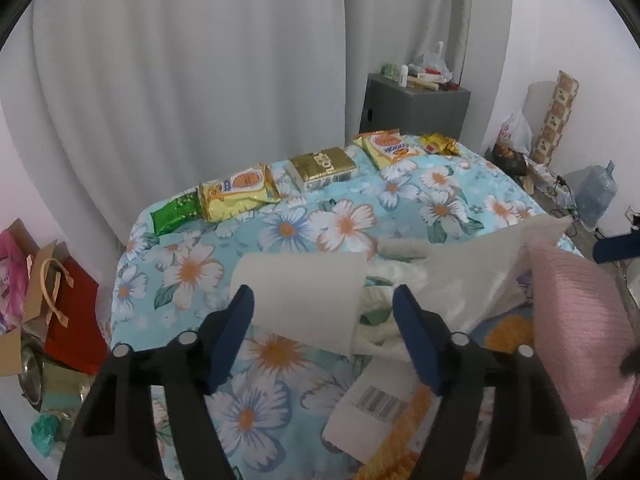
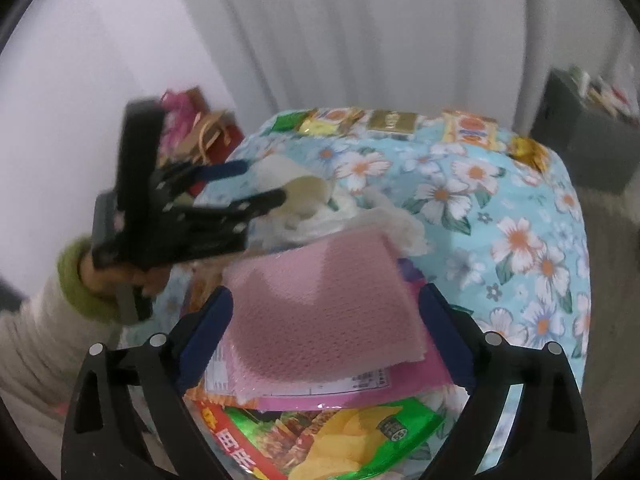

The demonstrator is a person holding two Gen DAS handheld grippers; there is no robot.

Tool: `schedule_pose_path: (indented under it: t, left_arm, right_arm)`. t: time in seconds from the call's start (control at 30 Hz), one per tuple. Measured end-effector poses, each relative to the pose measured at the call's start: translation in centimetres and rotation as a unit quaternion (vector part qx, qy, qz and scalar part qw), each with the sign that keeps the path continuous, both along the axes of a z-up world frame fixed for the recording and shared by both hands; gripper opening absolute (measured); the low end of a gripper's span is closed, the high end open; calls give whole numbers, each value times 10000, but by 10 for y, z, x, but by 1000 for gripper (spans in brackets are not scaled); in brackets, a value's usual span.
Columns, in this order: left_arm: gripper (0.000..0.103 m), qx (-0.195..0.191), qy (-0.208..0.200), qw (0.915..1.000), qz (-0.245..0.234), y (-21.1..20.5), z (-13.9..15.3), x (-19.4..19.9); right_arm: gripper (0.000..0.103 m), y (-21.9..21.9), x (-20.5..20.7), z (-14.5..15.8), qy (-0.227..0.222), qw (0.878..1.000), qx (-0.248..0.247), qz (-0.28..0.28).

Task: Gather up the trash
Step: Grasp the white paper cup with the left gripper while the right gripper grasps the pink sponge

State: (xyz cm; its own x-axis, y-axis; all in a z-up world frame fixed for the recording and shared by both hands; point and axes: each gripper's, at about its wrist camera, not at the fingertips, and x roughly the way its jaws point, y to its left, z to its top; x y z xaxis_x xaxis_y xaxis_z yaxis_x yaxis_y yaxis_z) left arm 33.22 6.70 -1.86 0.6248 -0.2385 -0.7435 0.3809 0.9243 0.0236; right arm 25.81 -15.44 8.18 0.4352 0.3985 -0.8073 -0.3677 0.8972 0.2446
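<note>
A heap of trash lies on the flower-patterned cloth (image 1: pixel 280 232). In the left wrist view a curled white paper sheet (image 1: pixel 308 300) sits between the fingers of my left gripper (image 1: pixel 322 294), whose jaws stand apart with a gap on the right side. The right wrist view shows that left gripper (image 2: pixel 256 186) from the side, at the curled paper (image 2: pixel 304 192). A pink foam sheet (image 2: pixel 320 304) fills the gap of my right gripper (image 2: pixel 326 294), whose jaws are wide; no squeeze shows. Under it lie a white label (image 2: pixel 348 384) and a green chip bag (image 2: pixel 344 440).
Snack packets (image 1: pixel 236 194) and a gold box (image 1: pixel 322 168) line the cloth's far edge. A grey cabinet (image 1: pixel 416 108) stands behind, gift bags (image 1: pixel 68 312) on the floor at left, a water jug (image 1: pixel 596 196) at right. A sleeved hand (image 2: pixel 92 276) holds the left gripper.
</note>
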Motion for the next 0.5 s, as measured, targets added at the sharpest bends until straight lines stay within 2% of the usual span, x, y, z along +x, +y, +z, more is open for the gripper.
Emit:
schedule_pose_path:
  t: [0.27, 0.5]
  left_arm:
    - [47, -12, 264, 9993, 259, 5, -8, 12]
    - [30, 78, 38, 9993, 355, 5, -1, 9]
  right_arm:
    - [95, 14, -5, -12, -116, 9986, -427, 281]
    - [95, 14, -9, -10, -180, 9981, -437, 399]
